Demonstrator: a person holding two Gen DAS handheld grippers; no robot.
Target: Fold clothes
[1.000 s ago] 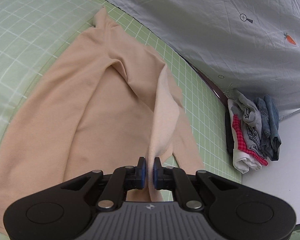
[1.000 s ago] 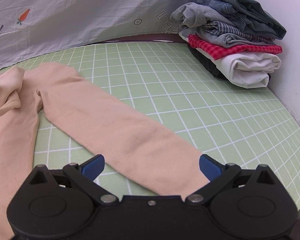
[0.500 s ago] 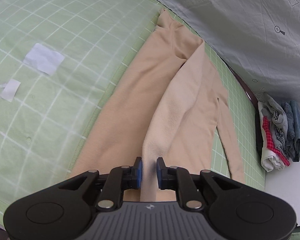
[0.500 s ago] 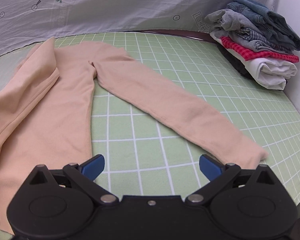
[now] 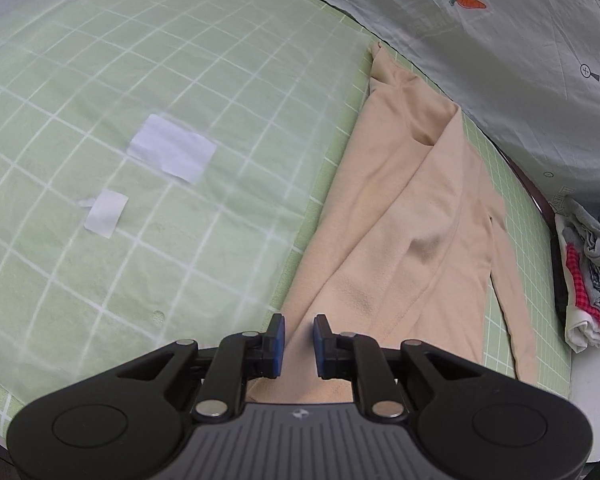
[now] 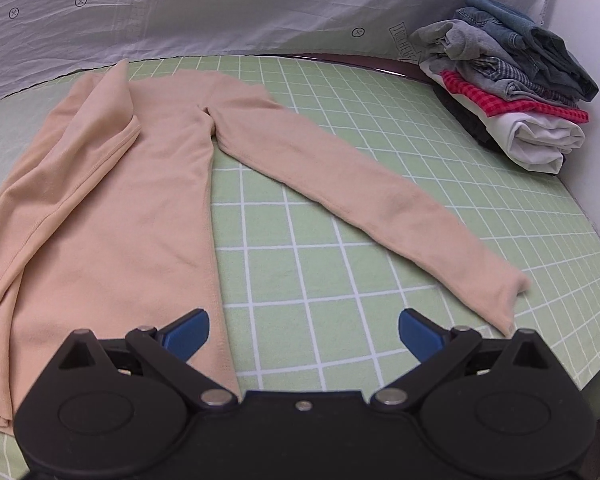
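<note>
The peach long-sleeved knit top (image 6: pixel 112 208) lies flat on the green grid-patterned mat (image 6: pixel 300 264), one sleeve folded across its body. The left gripper (image 5: pixel 299 338) hovers with blue pads slightly parted over the fabric's near edge, pinching nothing. The right gripper (image 6: pixel 304 330) is spread wide; the hem sits at its seven o'clock, the outstretched sleeve at two o'clock.

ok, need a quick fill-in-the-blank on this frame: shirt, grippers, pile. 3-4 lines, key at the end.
1. The beige shirt has one sleeve lying flat on the ____ checked mat.
2. The right gripper has its jaws wide ____.
3. The top item of the folded pile is ____ denim.
4. The left gripper hangs over the shirt's ____ sleeve.

Missing words: green; open; blue; folded
</note>
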